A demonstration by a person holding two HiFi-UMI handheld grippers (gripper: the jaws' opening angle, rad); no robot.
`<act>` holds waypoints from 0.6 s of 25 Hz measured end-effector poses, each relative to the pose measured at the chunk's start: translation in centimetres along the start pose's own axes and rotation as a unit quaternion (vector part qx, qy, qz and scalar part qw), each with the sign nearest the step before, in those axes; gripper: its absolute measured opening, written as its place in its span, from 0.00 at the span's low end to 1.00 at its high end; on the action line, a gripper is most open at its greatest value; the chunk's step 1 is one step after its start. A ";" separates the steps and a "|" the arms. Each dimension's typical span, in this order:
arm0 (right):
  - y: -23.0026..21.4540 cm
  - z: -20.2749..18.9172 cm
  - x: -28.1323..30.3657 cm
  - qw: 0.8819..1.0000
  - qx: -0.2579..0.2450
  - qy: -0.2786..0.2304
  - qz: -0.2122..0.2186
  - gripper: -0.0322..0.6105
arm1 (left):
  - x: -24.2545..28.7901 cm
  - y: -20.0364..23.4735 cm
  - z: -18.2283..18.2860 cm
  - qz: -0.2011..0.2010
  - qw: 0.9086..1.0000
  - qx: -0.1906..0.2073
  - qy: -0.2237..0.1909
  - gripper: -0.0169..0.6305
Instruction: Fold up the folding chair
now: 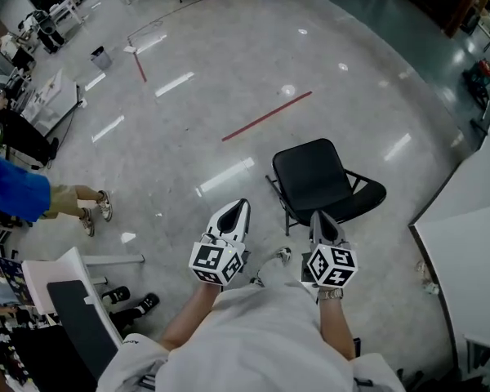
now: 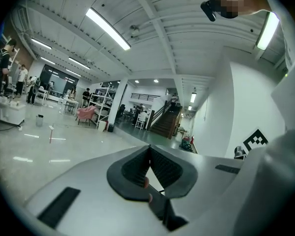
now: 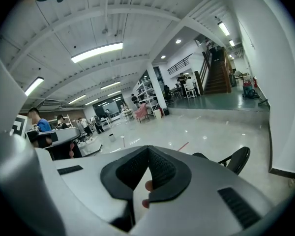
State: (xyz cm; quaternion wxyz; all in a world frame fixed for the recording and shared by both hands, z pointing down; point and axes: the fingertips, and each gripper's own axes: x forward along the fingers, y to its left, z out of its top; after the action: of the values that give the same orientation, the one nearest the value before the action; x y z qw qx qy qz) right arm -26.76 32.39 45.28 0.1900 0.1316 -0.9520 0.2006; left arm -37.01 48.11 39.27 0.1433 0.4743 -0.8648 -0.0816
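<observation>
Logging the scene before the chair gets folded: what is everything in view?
folding chair: one, black, unfolded on the floor, centre right.
tape line: one, red, on the floor beyond the chair.
bin: one, grey, far upper left.
bystander: one, blue top, left edge.
white table: one, white, right edge.
left tongs: one, white, lower centre, shut and empty.
right tongs: one, white, pointing at the chair, shut and empty.
</observation>
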 end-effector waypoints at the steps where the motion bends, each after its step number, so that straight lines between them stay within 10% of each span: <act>1: -0.5 0.5 0.4 1.000 0.001 -0.002 -0.001 0.06 | 0.9 0.0 0.3 -0.001 1.000 0.002 -0.001 0.05; 15: -8.4 5.2 1.9 0.998 0.031 -0.028 -0.047 0.06 | 10.5 -4.8 1.8 -0.063 0.997 0.039 0.016 0.05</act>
State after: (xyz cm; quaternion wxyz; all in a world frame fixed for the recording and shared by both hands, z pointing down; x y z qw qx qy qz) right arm -27.32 22.41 44.45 0.1681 0.1872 -0.9432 0.2168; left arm -39.10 36.67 38.02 0.1333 0.5339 -0.8335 -0.0490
